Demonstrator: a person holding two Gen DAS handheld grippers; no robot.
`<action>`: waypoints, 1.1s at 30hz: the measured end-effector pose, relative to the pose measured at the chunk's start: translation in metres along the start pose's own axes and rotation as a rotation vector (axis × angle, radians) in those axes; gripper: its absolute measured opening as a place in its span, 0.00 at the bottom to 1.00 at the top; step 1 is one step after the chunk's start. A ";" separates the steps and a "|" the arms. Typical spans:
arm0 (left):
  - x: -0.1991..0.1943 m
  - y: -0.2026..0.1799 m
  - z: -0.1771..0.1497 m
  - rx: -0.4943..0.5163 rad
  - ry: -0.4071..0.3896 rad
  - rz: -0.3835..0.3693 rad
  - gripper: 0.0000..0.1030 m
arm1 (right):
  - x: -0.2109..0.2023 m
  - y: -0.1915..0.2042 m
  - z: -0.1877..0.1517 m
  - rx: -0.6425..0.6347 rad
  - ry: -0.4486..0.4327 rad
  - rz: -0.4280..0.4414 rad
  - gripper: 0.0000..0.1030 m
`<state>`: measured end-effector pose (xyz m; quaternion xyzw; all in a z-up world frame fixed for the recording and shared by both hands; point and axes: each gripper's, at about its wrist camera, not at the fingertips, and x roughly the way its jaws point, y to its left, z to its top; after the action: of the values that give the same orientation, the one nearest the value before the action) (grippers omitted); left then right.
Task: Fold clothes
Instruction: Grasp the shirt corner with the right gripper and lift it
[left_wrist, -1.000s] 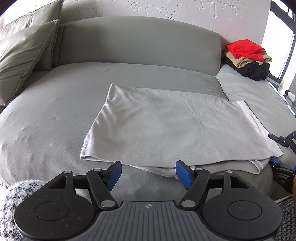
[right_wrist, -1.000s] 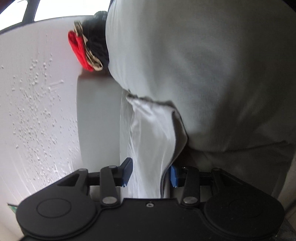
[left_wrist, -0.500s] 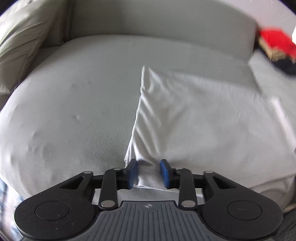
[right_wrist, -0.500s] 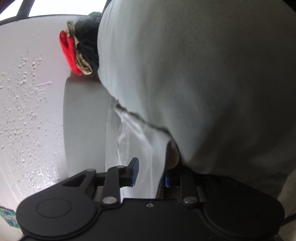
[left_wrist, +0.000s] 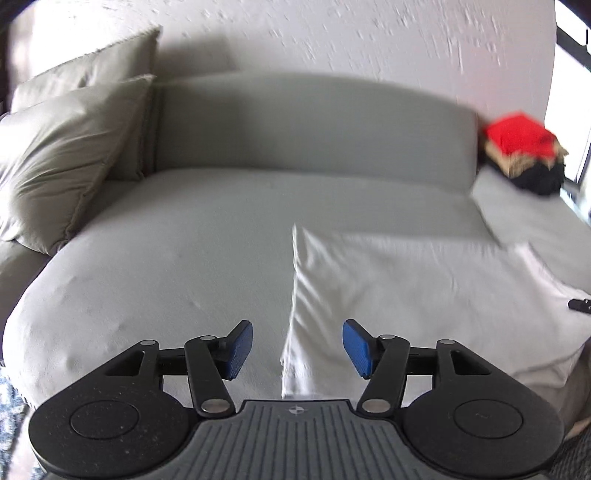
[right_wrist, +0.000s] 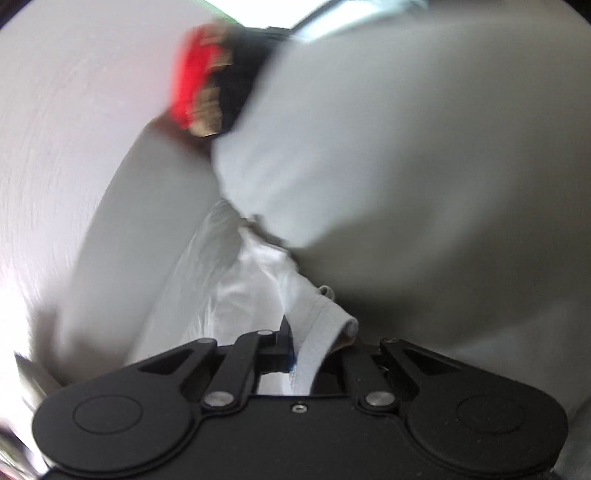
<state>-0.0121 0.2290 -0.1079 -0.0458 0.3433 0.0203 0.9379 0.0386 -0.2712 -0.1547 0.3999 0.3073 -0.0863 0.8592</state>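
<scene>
The grey sofa (left_wrist: 207, 236) carries a pale garment (left_wrist: 424, 291), part-folded, at its front right edge. Folded clothes (left_wrist: 524, 155) sit stacked at the back right corner. Left gripper (left_wrist: 297, 349): jaws wide, empty. Right gripper (right_wrist: 308, 356): jaws narrow, pinching the garment's hem; more folds seemingly remain.

- Left gripper (left_wrist: 297, 349): matt black plastic arms, blue pads, metal rivets
- Pale garment (left_wrist: 406, 291): thin creased cloth
- Sofa (left_wrist: 166, 266): grey matt woven fabric
- Wall (left_wrist: 332, 37): rough, speckled plaster
- Cushions (left_wrist: 66, 158): soft, wrinkled cloth
</scene>
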 end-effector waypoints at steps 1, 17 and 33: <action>-0.002 0.003 0.002 -0.020 -0.014 -0.005 0.56 | -0.003 0.019 0.002 -0.093 -0.012 -0.013 0.04; 0.022 0.081 0.001 -0.505 0.072 0.002 0.54 | 0.010 0.242 -0.142 -0.800 0.129 0.261 0.04; 0.030 0.079 0.005 -0.467 0.101 0.009 0.54 | 0.034 0.244 -0.158 -0.552 0.373 0.355 0.04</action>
<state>0.0083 0.3086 -0.1287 -0.2610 0.3758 0.1008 0.8834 0.0894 0.0117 -0.0979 0.2090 0.3962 0.2243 0.8655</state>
